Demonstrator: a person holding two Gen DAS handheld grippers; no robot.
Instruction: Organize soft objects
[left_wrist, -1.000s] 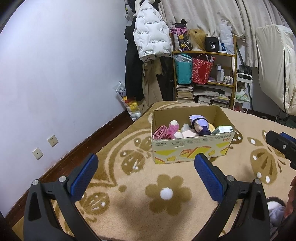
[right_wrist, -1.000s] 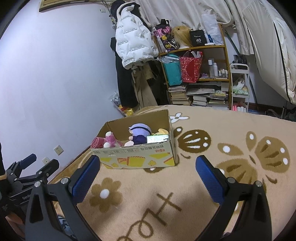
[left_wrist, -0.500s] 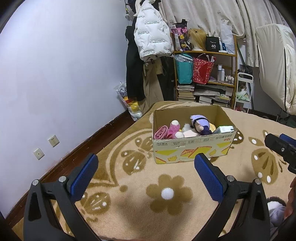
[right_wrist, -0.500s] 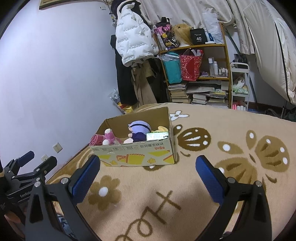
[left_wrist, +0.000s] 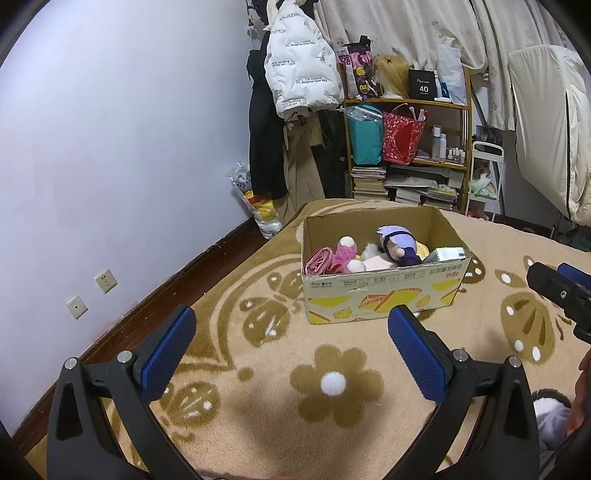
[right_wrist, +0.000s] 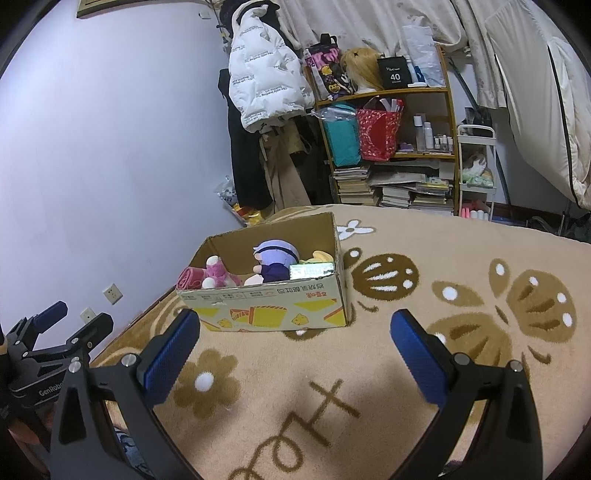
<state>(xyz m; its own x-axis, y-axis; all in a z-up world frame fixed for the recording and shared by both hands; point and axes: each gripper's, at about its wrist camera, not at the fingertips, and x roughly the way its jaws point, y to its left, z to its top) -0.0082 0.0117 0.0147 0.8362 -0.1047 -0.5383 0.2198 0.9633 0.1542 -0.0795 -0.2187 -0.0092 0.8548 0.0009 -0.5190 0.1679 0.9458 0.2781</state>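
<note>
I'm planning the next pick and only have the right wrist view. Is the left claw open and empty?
Observer: Yes. The left claw is wide open, with nothing between its fingers.
Operator: Is anything soft lying outside the cardboard box?
Observer: A grey-and-white fluffy item lies on the rug at the left view's lower right edge, partly cut off and well short of the cardboard box.

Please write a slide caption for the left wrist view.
Open left gripper facing a cardboard box of plush toys.
</note>
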